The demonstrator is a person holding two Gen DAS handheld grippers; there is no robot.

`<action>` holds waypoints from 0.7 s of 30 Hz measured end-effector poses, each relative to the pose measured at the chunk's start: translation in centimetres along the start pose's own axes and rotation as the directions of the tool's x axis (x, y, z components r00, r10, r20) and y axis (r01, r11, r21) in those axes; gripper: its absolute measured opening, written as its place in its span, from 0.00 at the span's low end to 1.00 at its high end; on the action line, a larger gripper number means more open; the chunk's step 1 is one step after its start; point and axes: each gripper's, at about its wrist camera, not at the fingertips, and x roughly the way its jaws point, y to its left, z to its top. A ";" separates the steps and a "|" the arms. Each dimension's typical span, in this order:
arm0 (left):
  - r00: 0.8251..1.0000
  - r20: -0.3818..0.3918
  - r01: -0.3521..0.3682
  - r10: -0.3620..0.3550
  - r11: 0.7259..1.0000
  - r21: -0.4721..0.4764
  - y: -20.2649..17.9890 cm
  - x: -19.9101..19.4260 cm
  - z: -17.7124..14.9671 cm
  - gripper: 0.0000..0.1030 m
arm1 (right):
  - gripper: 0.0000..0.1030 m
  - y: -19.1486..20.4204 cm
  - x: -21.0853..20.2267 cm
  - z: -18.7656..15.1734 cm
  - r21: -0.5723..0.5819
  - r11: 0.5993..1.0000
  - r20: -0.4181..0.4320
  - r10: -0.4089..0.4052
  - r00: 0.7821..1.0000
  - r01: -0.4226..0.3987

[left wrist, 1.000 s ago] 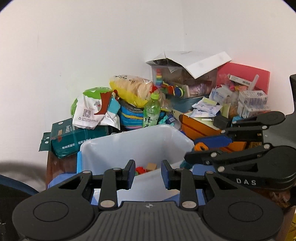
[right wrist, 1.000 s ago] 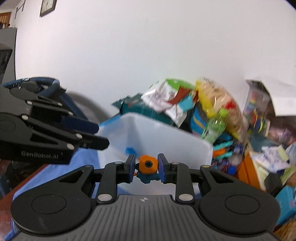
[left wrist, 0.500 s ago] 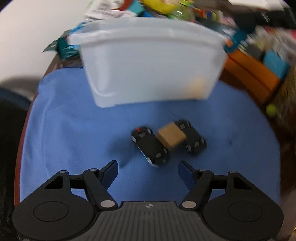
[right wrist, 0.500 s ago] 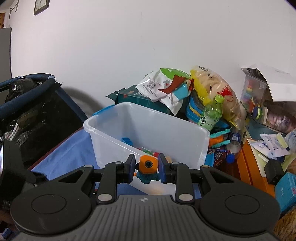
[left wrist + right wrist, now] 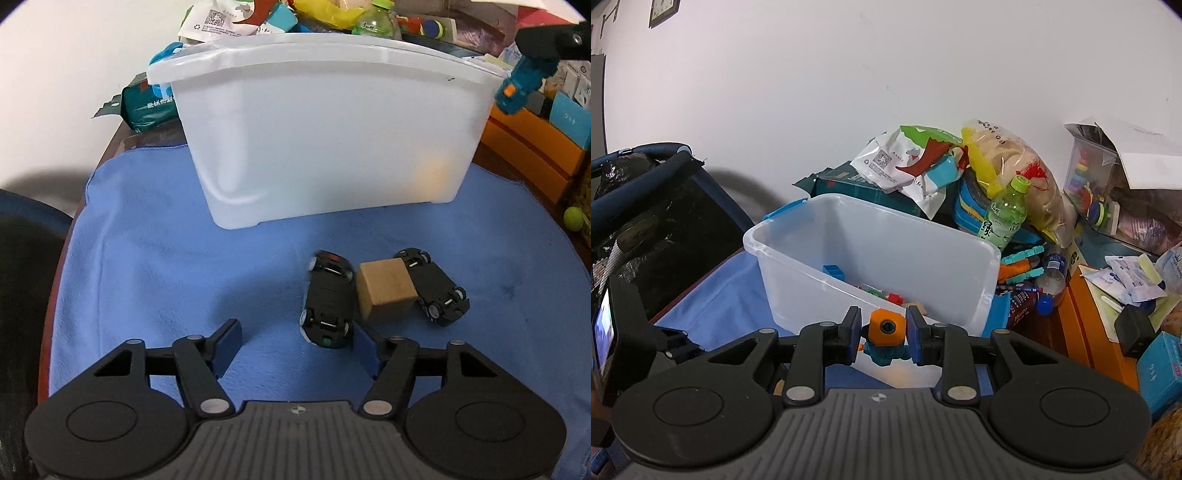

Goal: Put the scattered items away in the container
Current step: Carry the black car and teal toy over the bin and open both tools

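A translucent white bin (image 5: 332, 129) (image 5: 886, 240) stands on a blue cloth (image 5: 166, 277), with a few small toys inside. In front of it lie two black toy cars, both upside down, and a wooden cube (image 5: 386, 291) between them. My left gripper (image 5: 295, 338) hovers low over the cloth, its jaws closing. The nearer car (image 5: 327, 299) has its near end just inside the right finger, and no pad presses on it. The other car (image 5: 436, 291) lies right of the cube. My right gripper (image 5: 882, 334) is shut on an orange and teal toy (image 5: 884, 339) (image 5: 521, 85) by the bin's right rim.
Clutter piles up behind the bin: a green bottle (image 5: 1004, 218), snack bags (image 5: 912, 162) and a dark green pack (image 5: 147, 107). Orange boxes (image 5: 528, 147) line the right side, with a small green ball (image 5: 572, 218) beside them. A dark padded frame (image 5: 646, 177) stands at the left.
My left gripper has dropped from above the bin to the cloth in front of it, tilted downward, and its jaws have spread wide. The right gripper still grips the toy, barely moved.
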 end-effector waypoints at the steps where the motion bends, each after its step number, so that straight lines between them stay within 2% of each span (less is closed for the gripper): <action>1: 1.000 0.006 -0.003 0.003 1.000 0.006 -0.1 0.0 0.3 0.66 | 0.28 0.1 0.1 0.0 -0.001 1.000 -0.003 0.001 1.000 -0.001; 3: 1.000 0.023 0.001 -0.002 1.000 0.031 -0.2 -0.1 1.0 0.66 | 0.29 0.2 0.3 0.1 -0.001 1.000 -0.007 0.005 1.000 -0.005; 6: 0.999 0.031 -0.024 0.020 0.991 0.132 -1.0 1.0 1.6 0.58 | 0.28 0.5 0.6 0.1 -0.004 1.000 -0.007 0.011 1.000 -0.011; 7: 0.999 0.034 -0.021 0.016 0.987 0.157 -1.2 1.4 1.7 0.50 | 0.29 0.6 0.6 0.2 -0.006 1.000 -0.008 0.013 1.000 -0.013; 8: 0.999 0.042 -0.008 0.001 0.986 0.166 -1.2 1.4 1.6 0.31 | 0.29 0.6 0.7 0.2 -0.007 1.000 -0.009 0.014 1.000 -0.014; 15: 0.992 0.108 0.044 -0.059 0.989 0.143 0.0 -1.0 1.1 0.32 | 0.29 0.6 0.5 0.1 -0.004 1.000 -0.017 0.006 1.000 -0.006; 18: 0.983 0.158 0.065 -0.089 0.986 0.150 0.1 -4.4 1.7 0.32 | 0.29 0.6 0.2 0.4 -0.002 1.000 -0.006 0.000 1.000 -0.001; 21: 0.966 0.232 0.074 -0.111 0.984 0.162 -0.4 -8.1 3.7 0.32 | 0.28 0.3 -0.2 1.1 0.004 1.000 0.016 -0.005 1.000 0.005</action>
